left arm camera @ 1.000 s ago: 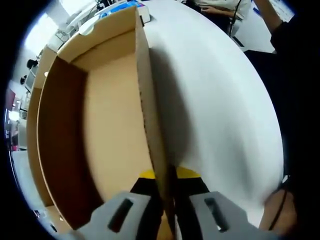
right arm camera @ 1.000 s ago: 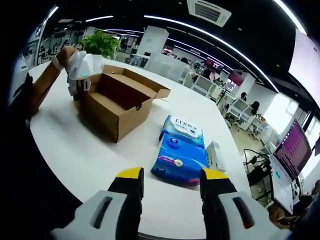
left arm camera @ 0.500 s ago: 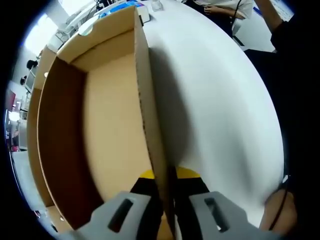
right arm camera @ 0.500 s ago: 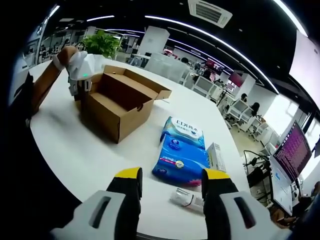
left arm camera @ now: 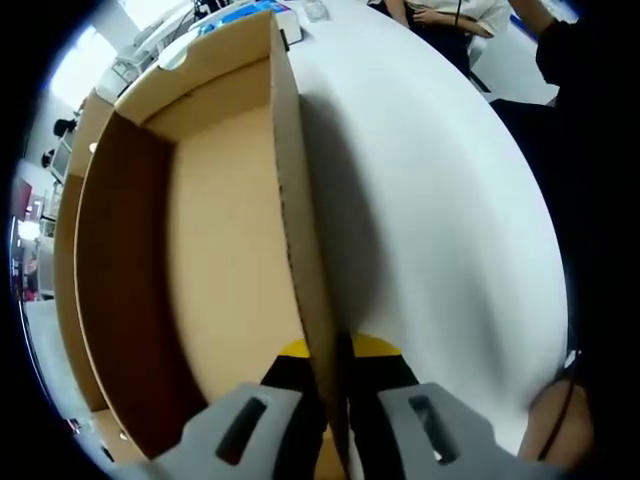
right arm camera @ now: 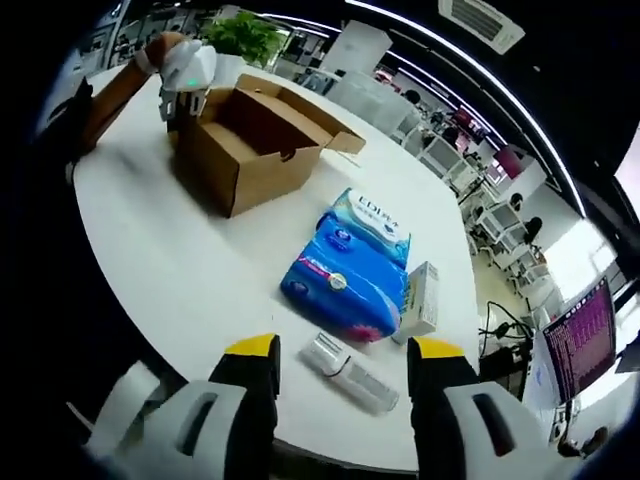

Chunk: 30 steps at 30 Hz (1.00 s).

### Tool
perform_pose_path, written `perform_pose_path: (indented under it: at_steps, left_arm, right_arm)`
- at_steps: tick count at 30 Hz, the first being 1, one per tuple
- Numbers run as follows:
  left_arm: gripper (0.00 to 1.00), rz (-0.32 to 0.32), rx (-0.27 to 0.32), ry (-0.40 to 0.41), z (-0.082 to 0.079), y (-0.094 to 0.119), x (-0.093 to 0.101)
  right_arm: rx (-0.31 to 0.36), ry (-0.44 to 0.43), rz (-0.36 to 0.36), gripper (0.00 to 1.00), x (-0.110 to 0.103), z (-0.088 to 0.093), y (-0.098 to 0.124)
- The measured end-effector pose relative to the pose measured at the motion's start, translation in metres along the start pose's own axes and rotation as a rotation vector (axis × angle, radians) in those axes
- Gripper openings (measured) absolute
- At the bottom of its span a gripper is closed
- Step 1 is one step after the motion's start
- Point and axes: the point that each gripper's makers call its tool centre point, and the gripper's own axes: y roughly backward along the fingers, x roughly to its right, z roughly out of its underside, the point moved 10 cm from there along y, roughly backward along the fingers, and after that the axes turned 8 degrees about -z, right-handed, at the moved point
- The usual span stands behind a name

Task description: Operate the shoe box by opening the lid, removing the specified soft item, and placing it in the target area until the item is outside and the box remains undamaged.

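In the right gripper view the uppermost blue-and-white soft pack [right arm camera: 368, 222] bears large letters that look like "EDI", with smaller print too fine to read; it lies on the white round table [right arm camera: 180, 270], touching a larger blue soft pack [right arm camera: 345, 280] whose round logo cannot be made out. Just beside the blue pack's far side stands a small white carton [right arm camera: 421, 298], and nearer the table's edge lies a clear wrapped tube-like item [right arm camera: 350, 370], its contents unclear. The brown cardboard shoe box [right arm camera: 250, 140] sits well apart from the packs toward the far-left edge of the table, its lid [right arm camera: 315, 115] swung open and back, the inside showing bare cardboard. The left gripper [right arm camera: 185, 85] is at the box's near-left corner. In the left gripper view that left gripper [left arm camera: 325, 355] has its yellow-tipped jaws pressed against either side of the box's upright side wall [left arm camera: 295, 230], pinching it, one jaw inside the box and one outside. The right gripper [right arm camera: 340, 350] hangs over the table's near edge with its jaws spread wide, nothing between them. A broad stretch of bare white tabletop lies between the box and the packs.
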Motion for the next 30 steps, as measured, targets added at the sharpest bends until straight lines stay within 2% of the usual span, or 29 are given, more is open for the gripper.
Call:
perform_pose_path:
  at_steps: [5, 7, 14, 23, 30]
  left_arm:
    - [0.04, -0.001, -0.004, 0.004, 0.000, 0.000, 0.000]
    - [0.04, -0.002, -0.006, 0.004, 0.000, 0.000, 0.000]
    - [0.04, -0.001, -0.010, 0.011, -0.001, -0.001, -0.001]
    - [0.04, -0.005, -0.015, 0.016, -0.001, -0.001, -0.001]
    - [0.04, -0.009, -0.020, 0.017, -0.002, -0.001, 0.000]
  right_arm:
    - [-0.043, 0.026, -0.046, 0.56, 0.014, 0.009, -0.003]
    - [-0.087, 0.084, -0.061, 0.58, 0.019, 0.011, -0.004]
    - [-0.130, 0.151, -0.108, 0.59, 0.031, 0.013, -0.011]
    - [-0.187, 0.270, -0.188, 0.62, 0.036, 0.018, -0.022]
    - [-0.256, 0.339, -0.229, 0.64, 0.046, 0.029, -0.030]
